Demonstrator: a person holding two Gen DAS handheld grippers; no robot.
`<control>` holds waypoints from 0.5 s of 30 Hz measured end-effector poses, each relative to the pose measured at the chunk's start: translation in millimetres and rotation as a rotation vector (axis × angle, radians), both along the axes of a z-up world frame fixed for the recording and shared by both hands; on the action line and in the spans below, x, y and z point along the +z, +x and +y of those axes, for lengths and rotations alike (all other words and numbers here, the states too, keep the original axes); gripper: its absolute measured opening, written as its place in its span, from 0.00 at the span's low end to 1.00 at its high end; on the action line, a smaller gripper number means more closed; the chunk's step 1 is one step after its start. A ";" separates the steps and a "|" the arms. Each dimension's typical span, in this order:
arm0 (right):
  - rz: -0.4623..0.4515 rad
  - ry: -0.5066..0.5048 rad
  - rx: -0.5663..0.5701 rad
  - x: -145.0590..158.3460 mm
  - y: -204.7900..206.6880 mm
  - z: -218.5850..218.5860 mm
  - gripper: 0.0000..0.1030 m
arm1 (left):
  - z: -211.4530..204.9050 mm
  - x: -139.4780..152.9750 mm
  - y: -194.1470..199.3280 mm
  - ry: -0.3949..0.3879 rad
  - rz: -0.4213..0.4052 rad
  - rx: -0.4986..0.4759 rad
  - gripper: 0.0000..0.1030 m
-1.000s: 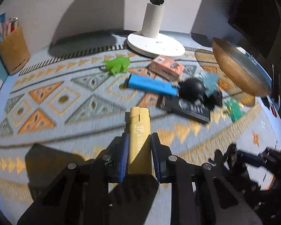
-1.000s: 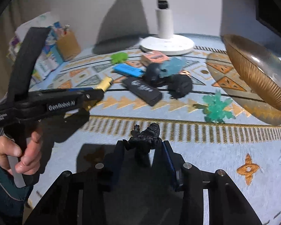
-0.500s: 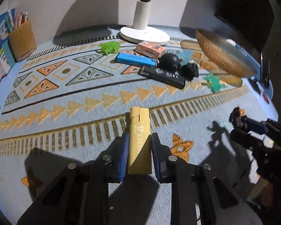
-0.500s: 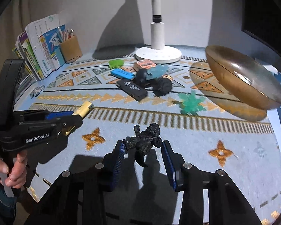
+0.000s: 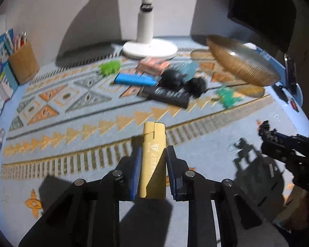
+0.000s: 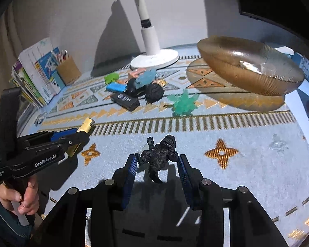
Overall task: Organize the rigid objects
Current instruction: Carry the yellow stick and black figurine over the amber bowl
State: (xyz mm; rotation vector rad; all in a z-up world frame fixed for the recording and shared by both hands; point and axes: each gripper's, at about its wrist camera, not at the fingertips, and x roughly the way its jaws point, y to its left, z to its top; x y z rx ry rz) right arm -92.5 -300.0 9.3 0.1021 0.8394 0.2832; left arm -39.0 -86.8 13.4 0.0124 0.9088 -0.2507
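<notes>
- The left gripper [image 5: 152, 160] is clamped on a gold lighter [image 5: 153, 154], which stands upright between its blue pads with its cap end pointing away from the camera
- The right gripper [image 6: 157, 160] is closed partway on a small black monster figure [image 6: 159, 154]; the figure sits crosswise between the pads, tail hanging down
- Compared with a second ago, both grippers have drawn back from the cluster of objects and risen a little: the pile that lay just ahead now sits well apart at the far side of the patterned mat [image 5: 82, 123] covering the desk, and the grips themselves have not changed
- Left in the pile are a blue lighter [image 5: 133, 79], a black rectangular case [image 5: 166, 95], two black balls, an orange box [image 5: 154, 65], a light blue toy [image 6: 146, 77], a green frog-like toy [image 5: 110, 67] and a teal figure [image 6: 182, 104] lying slightly apart
- A ribbed amber bowl [image 6: 226, 61] stands at the right rear, beside the white lamp base [image 5: 150, 48]; a pencil cup [image 6: 69, 71] and books sit at the left edge
- This reads as two items lifted out and being carried off for sorting, with most of the pile not yet dealt with; where they are meant to go is unclear
</notes>
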 end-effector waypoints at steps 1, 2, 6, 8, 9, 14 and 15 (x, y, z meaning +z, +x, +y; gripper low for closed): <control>-0.005 0.007 -0.008 2.5 -0.5 -3.8 0.39 | -3.7 7.2 -1.6 -0.007 -0.015 -0.008 0.20; -0.013 0.014 -0.026 6.2 -1.5 -8.9 0.39 | -6.7 13.6 -2.3 -0.012 -0.029 -0.015 0.20; -0.092 0.134 -0.129 46.8 -11.7 -46.6 0.39 | -23.6 50.6 -3.1 -0.041 -0.105 -0.050 0.20; -0.158 0.138 -0.180 75.8 -17.3 -65.6 0.39 | -31.4 72.7 0.2 -0.070 -0.145 -0.065 0.20; -0.200 0.134 -0.212 93.9 -20.2 -77.6 0.39 | -36.7 86.8 2.9 -0.089 -0.172 -0.072 0.20; -0.336 0.079 -0.310 161.3 -19.6 -121.6 0.39 | -63.8 154.3 25.9 -0.197 -0.282 -0.113 0.20; -0.349 0.066 -0.330 170.2 -17.4 -127.7 0.39 | -70.5 163.9 30.6 -0.208 -0.296 -0.126 0.20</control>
